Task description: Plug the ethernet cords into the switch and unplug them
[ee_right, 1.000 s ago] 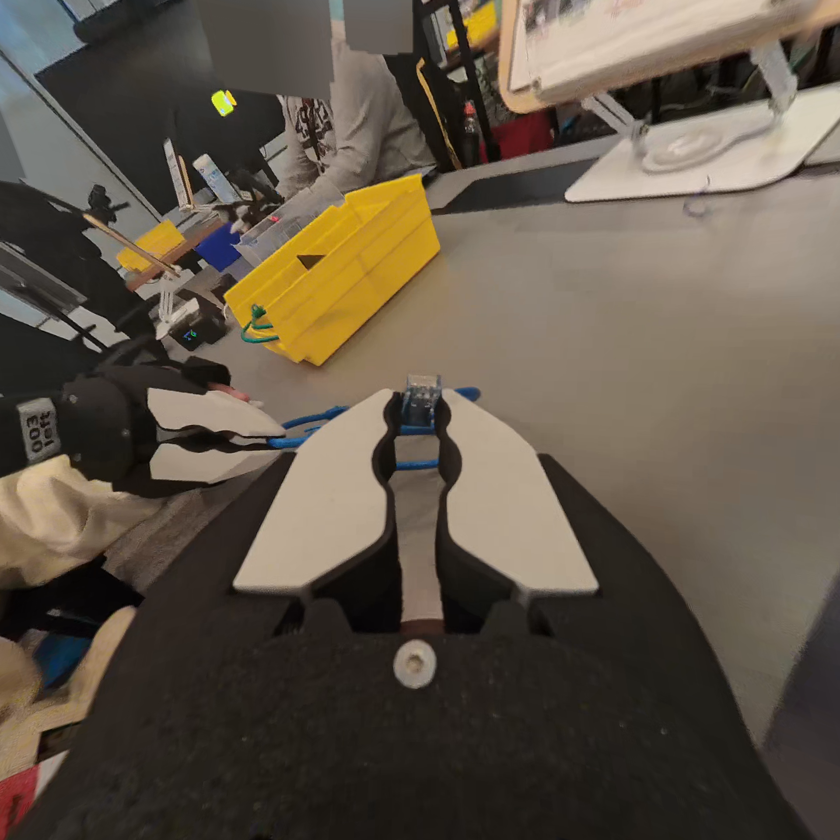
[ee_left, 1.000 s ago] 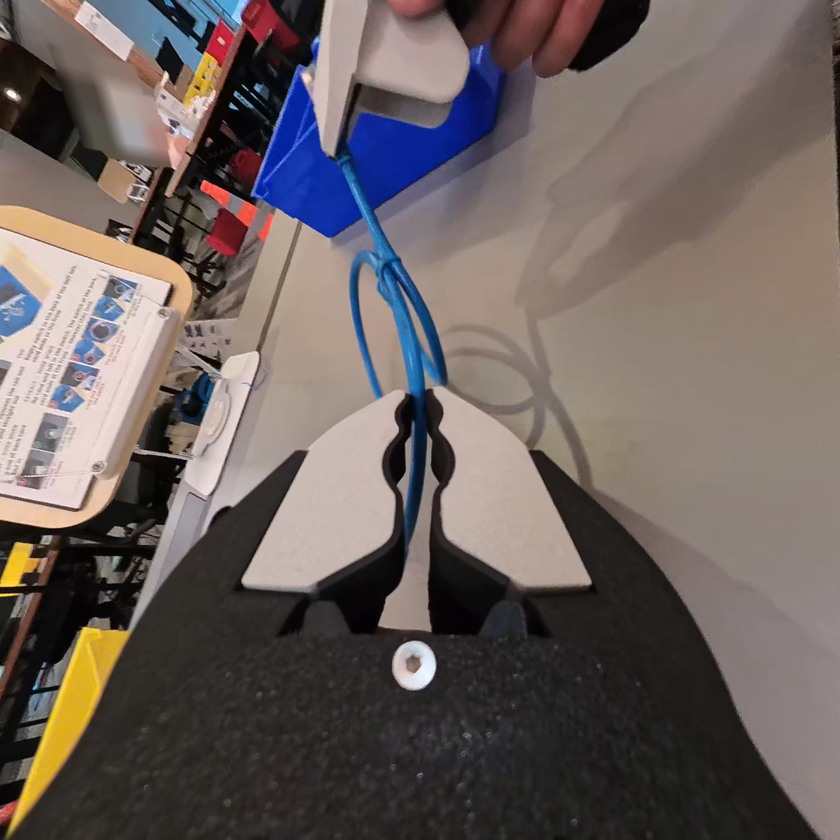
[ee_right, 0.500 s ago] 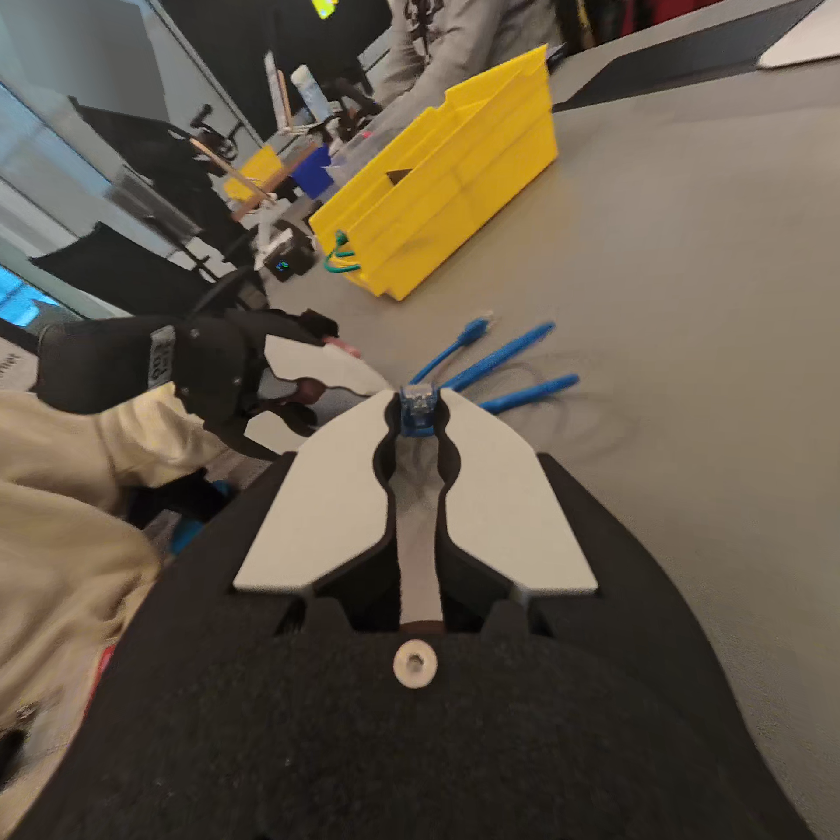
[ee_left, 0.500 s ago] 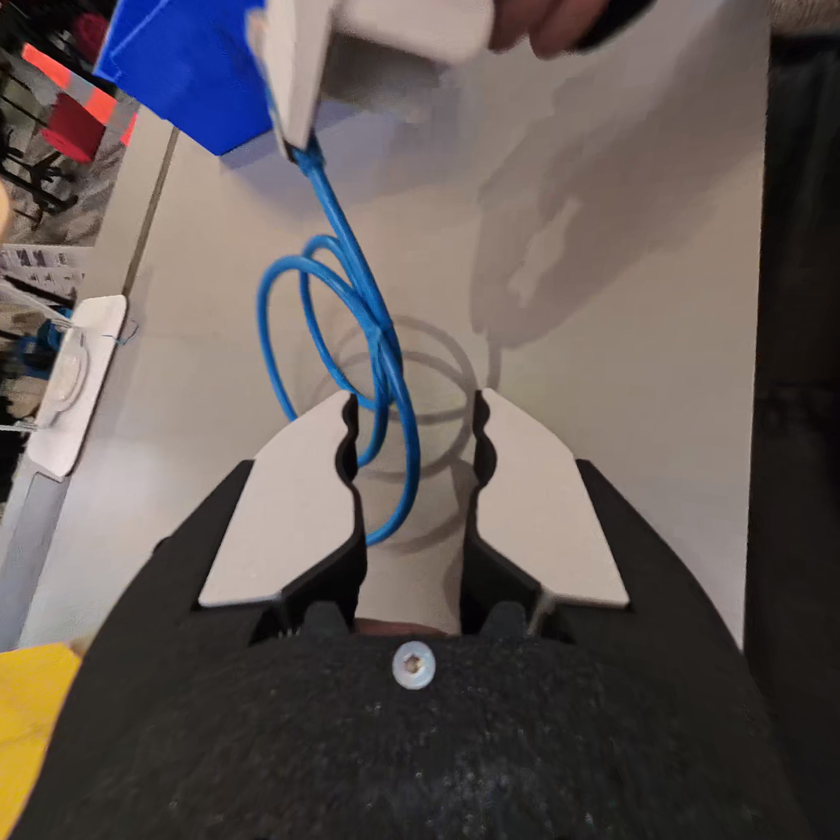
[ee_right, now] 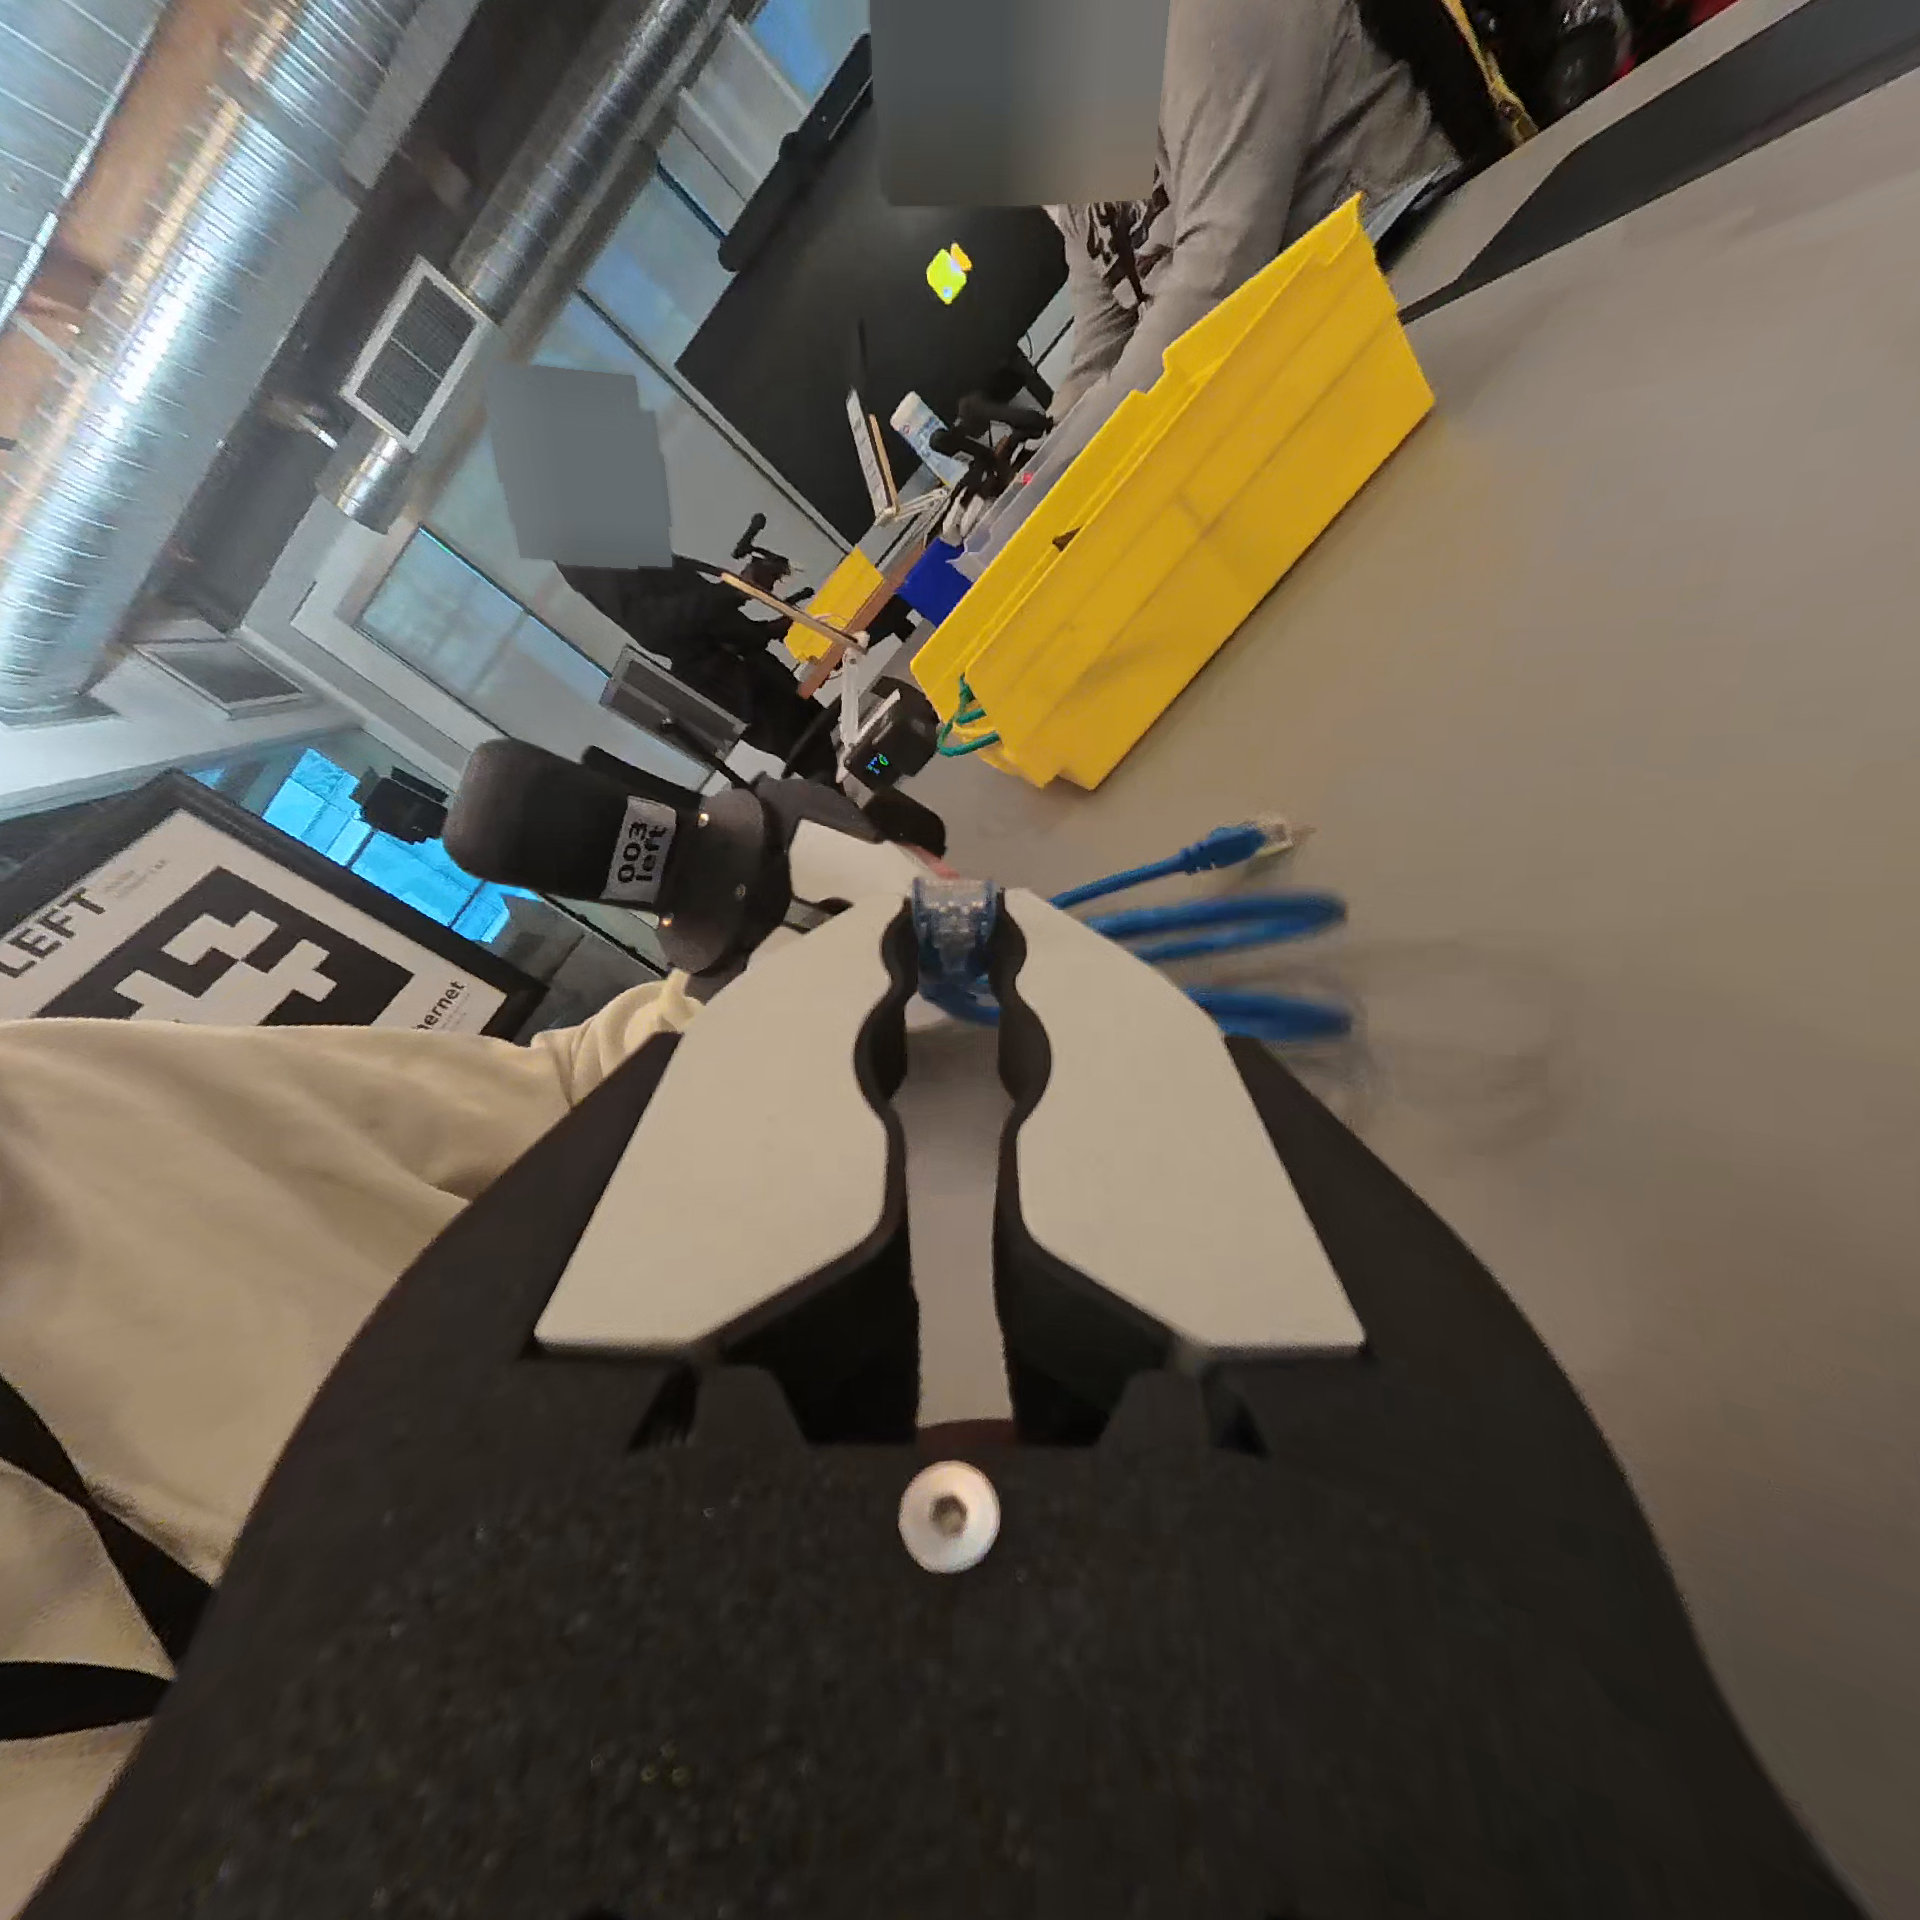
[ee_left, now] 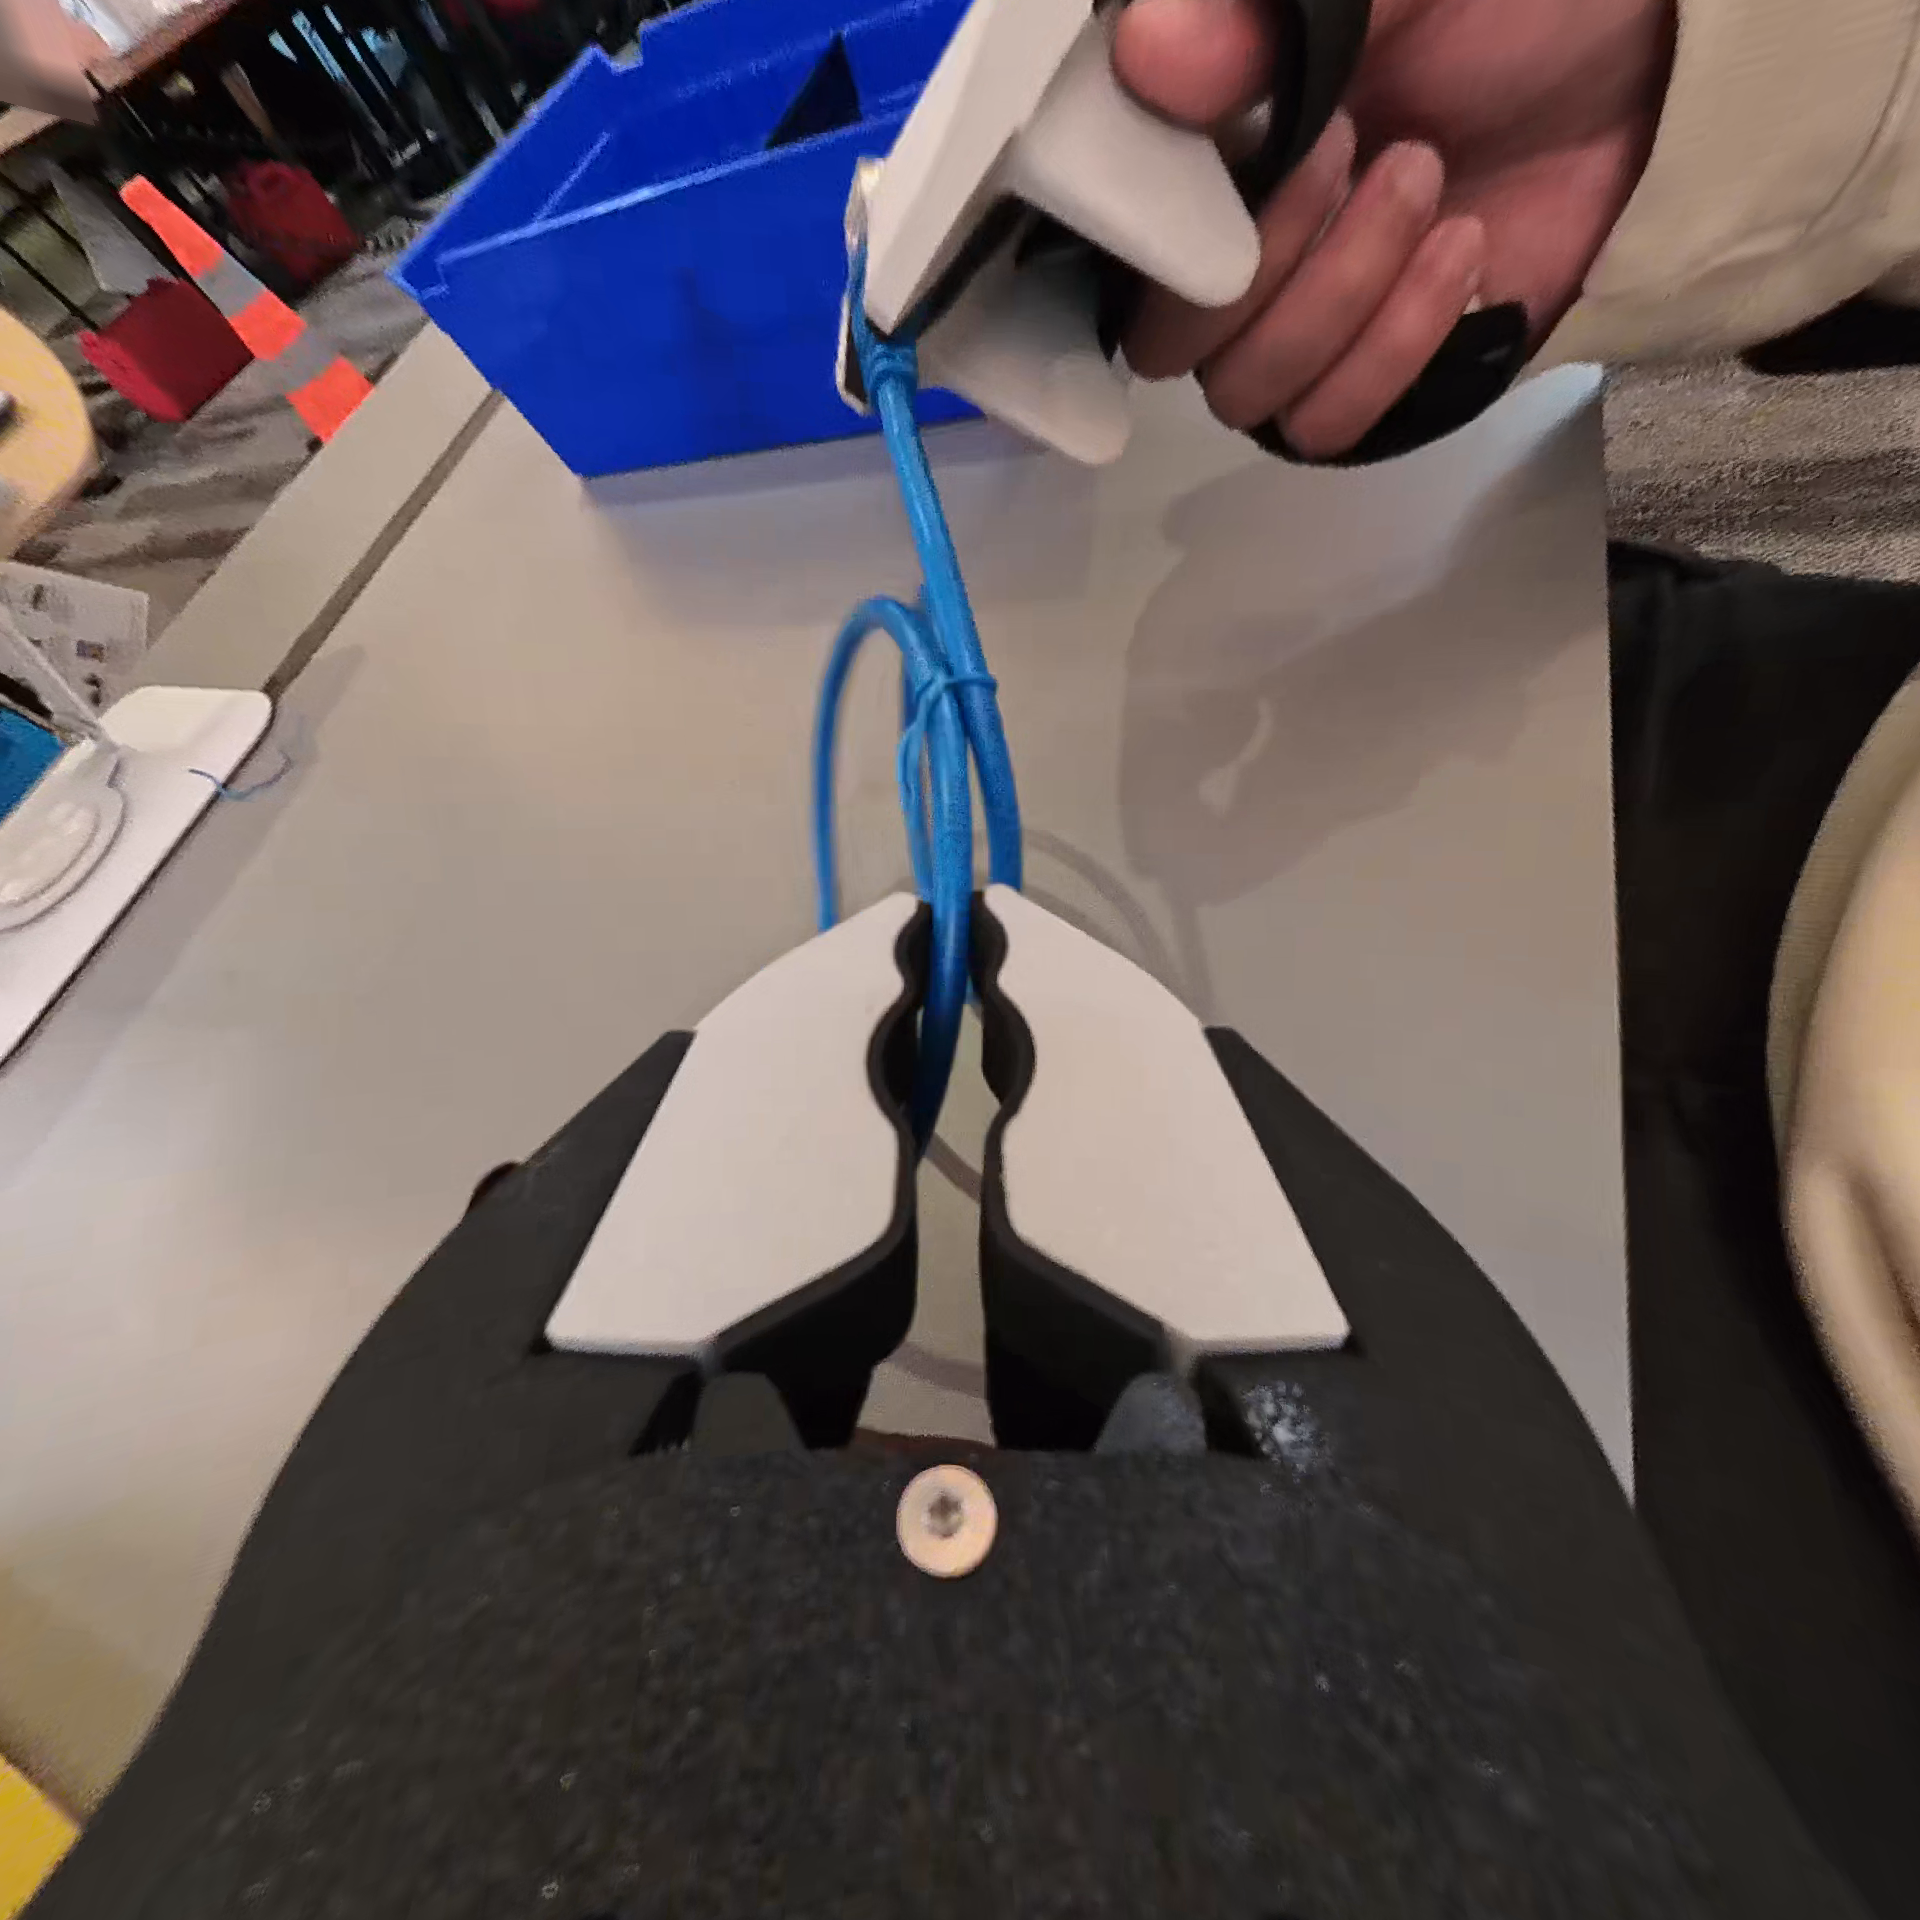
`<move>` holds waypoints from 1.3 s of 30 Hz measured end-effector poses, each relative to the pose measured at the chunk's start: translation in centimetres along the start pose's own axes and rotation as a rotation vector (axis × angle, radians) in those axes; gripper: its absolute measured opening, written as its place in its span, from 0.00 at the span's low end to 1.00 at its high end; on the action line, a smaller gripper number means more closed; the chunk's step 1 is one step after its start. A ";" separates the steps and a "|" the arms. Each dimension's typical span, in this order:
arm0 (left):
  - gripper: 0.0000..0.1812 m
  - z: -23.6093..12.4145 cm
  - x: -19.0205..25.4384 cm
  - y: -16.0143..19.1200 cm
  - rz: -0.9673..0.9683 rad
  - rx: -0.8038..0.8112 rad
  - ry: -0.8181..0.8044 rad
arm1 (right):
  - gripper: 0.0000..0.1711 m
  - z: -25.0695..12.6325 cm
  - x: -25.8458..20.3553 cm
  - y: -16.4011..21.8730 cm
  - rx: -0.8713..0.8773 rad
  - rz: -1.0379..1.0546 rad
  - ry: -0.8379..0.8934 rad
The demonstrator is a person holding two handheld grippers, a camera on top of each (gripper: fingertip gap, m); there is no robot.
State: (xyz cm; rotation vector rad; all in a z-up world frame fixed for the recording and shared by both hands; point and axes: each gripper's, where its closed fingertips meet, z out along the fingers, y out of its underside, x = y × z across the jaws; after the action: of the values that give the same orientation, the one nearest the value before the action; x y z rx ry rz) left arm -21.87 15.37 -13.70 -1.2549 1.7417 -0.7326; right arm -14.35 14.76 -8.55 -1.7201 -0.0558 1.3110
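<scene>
Over a bare grey table (ee_left: 436, 831) in a busy workshop, I hold one coiled blue ethernet cord (ee_left: 951, 748) between both tools: my left gripper (ee_left: 948, 920) pinches the cord's loop, my right gripper (ee_right: 954, 914) clamps its clear plug (ee_right: 951, 920). Only the left wrist view shows the blue bin (ee_left: 665, 260) at the table's far end and my hand (ee_left: 1382, 208) on the right tool. Only the right wrist view shows the yellow bin (ee_right: 1195, 551), the cord's free plug (ee_right: 1262, 834) above the tabletop, ceiling ducts (ee_right: 135, 416) and a seated person (ee_right: 1247, 156) beyond.
</scene>
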 end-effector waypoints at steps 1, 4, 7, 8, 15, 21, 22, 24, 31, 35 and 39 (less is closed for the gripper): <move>0.03 -0.2 -0.1 -0.4 0.000 0.017 -0.002 | 0.07 -0.1 0.0 -0.1 0.010 0.012 -0.008; 0.03 -0.6 -0.2 -1.1 0.030 0.052 -0.022 | 0.08 -0.2 0.7 -0.1 0.008 0.031 0.011; 0.03 -0.5 -0.3 -0.9 0.095 0.014 -0.063 | 0.16 -0.6 2.6 0.2 -0.038 -0.064 0.166; 0.03 -0.5 -0.2 -0.9 0.105 0.003 -0.063 | 0.18 -0.9 2.9 0.1 -0.060 -0.138 0.233; 0.03 -0.1 0.3 -0.4 0.174 -0.043 -0.076 | 0.19 -2.1 -2.5 -3.1 -0.070 -0.715 0.464; 0.03 0.3 1.2 -0.4 0.301 -0.077 -0.100 | 0.11 2.3 -2.3 4.7 -0.460 -0.682 0.279; 0.03 0.3 1.4 -0.4 0.322 -0.082 -0.103 | 0.07 2.8 -1.8 5.1 -0.474 -0.695 0.278; 0.03 0.3 1.7 -0.2 0.361 -0.089 -0.109 | 0.06 3.6 -1.8 5.7 -0.490 -0.682 0.239; 0.03 0.3 2.0 -0.1 0.387 -0.101 -0.105 | 0.02 4.4 -1.3 6.9 -0.550 -0.707 0.244; 0.03 0.2 1.5 0.3 0.384 -0.117 -0.110 | 0.01 3.9 -1.5 5.5 -0.477 -0.689 0.253; 0.03 -0.1 0.8 -0.2 0.368 -0.095 -0.129 | 0.00 2.1 -0.3 4.0 -0.426 -0.614 0.311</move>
State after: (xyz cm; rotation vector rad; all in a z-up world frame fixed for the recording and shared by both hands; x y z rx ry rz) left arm -22.03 14.58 -13.71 -0.9792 1.8476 -0.3520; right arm -18.01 13.74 -11.07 -2.0197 -0.6689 0.5950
